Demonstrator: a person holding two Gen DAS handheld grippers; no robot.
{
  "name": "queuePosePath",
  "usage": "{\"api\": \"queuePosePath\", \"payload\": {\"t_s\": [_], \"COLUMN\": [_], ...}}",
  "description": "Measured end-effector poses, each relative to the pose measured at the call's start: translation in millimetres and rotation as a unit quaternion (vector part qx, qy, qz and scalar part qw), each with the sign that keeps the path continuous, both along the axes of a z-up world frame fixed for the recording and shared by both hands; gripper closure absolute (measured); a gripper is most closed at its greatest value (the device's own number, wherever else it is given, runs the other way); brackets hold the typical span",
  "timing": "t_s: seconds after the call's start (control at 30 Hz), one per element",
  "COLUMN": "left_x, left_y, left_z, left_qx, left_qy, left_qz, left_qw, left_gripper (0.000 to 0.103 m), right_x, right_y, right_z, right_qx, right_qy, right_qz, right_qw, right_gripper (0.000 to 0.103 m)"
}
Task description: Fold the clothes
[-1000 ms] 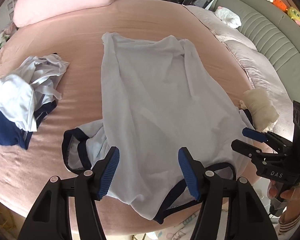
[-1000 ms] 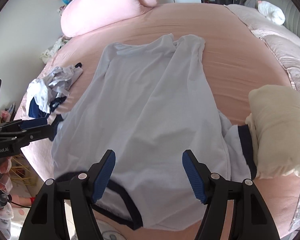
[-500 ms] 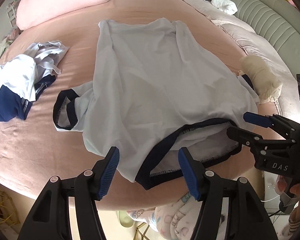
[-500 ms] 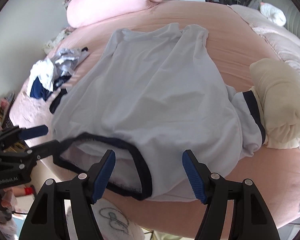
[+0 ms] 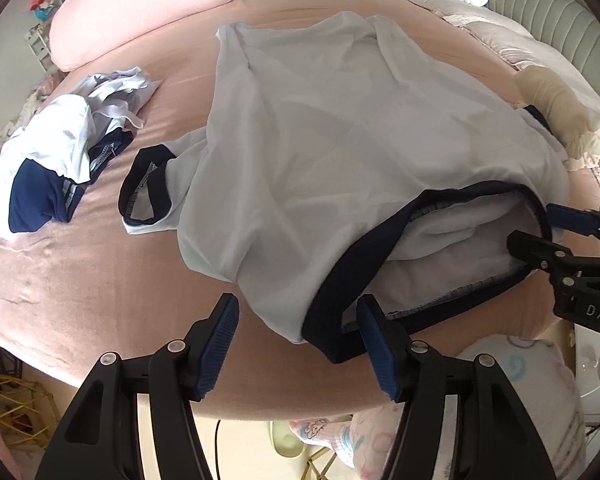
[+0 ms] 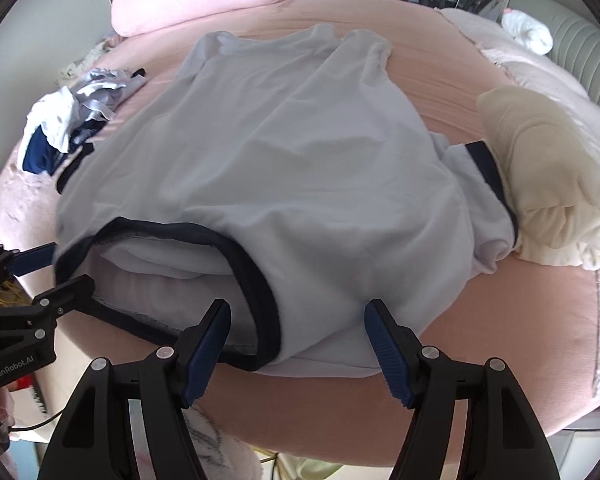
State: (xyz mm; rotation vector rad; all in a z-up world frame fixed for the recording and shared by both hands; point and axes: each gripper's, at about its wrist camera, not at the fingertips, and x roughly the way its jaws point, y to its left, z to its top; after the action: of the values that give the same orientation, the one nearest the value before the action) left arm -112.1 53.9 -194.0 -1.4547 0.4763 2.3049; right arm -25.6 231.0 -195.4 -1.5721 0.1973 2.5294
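Our left tongs [image 5: 298, 346] and right tongs [image 6: 296, 346] both gape wide, holding nothing. The shirt [image 5: 340, 152] lies spread on the bed [image 5: 80, 264] just ahead, its dark neckband [image 6: 260, 300] between them. We risk pinching one layer only, dragging it askew. Only the right view shows the cream bundle [image 6: 548, 200] touching the sleeve.

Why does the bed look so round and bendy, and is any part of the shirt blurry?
Left wrist view: the fisheye lens bulges the pink bed and darkens the corners; the shirt looks sharp. Right wrist view: same bulge; the shirt's navy hem smears on the side nearest the left gripper.
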Motion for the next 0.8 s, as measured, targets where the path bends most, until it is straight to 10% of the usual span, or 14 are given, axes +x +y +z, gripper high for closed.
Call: {"api": "queuePosePath", "payload": {"t_s": [0.3,0.67,0.8], "left_x": [-12.4,-1.3,-0.7], "left_y": [4.5,-0.3,-16.2], "left_z": [-2.2,-0.1,-2.8], "left_qx": [0.003,-0.093,-0.062], "left_qy": [0.006,0.15,0.135], "left_qz": [0.035,0.089,0.092], "left_qw": [0.9994,0.9802,0.9846], "left_gripper": [0.044,0.04,0.038], "right_x": [-2.3,-10.9,-2.7], "right_y": [-17.1,-21.1,-1.5], "right_z": [-7.4,-10.9,-6.8], "right_qx": [0.08,0.255,0.224], "right_qy": [0.001,0.0,0.008], "right_qz": [-0.007,-0.053,-0.087], "right_qw": [0.997,0.966,0.971], "right_gripper": [0.034,0.034,0.034]}}
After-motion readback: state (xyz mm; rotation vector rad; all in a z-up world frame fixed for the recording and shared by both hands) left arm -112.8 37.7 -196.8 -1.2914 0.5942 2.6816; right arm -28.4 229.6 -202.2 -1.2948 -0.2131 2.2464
